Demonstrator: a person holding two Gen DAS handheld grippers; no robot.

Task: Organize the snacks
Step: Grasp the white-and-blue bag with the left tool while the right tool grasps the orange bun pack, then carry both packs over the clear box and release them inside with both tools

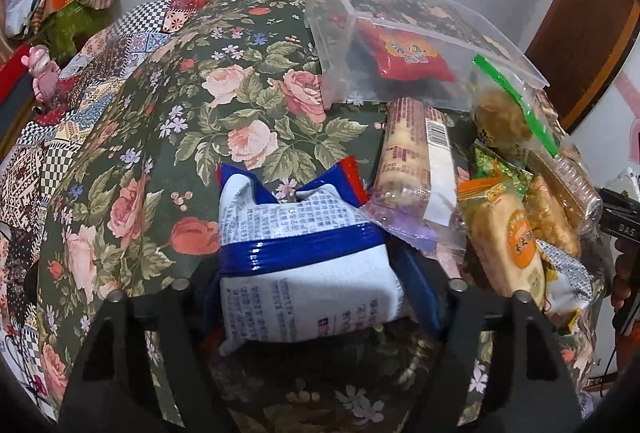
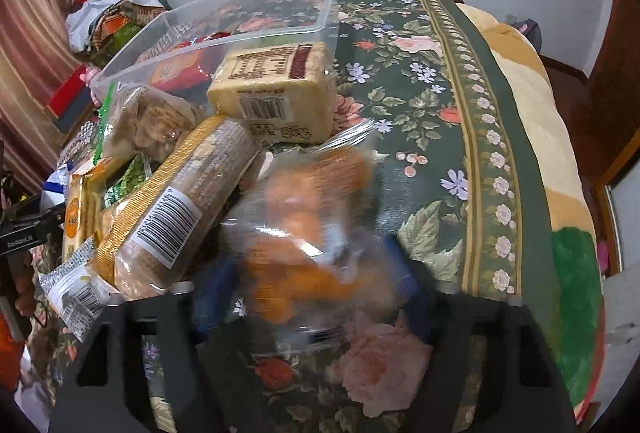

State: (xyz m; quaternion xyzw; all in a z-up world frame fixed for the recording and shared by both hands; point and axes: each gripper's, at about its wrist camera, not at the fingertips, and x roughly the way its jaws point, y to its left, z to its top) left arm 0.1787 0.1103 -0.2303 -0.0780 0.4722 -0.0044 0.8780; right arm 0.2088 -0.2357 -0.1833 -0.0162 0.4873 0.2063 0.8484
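A floral cloth (image 1: 168,137) covers the surface, with a pink figurine (image 1: 40,73) and heaped clothes (image 1: 60,1) beyond.

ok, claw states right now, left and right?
Left claw: closed on the white-and-blue packet.
Right claw: clear bag of orange snacks between its fingers; grip unclear.

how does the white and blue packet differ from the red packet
The white and blue packet lies on the floral cloth between the left gripper fingers; the red packet sits inside the clear bin. The white one is crumpled, the red one lies flat. Both are sealed snack packets.
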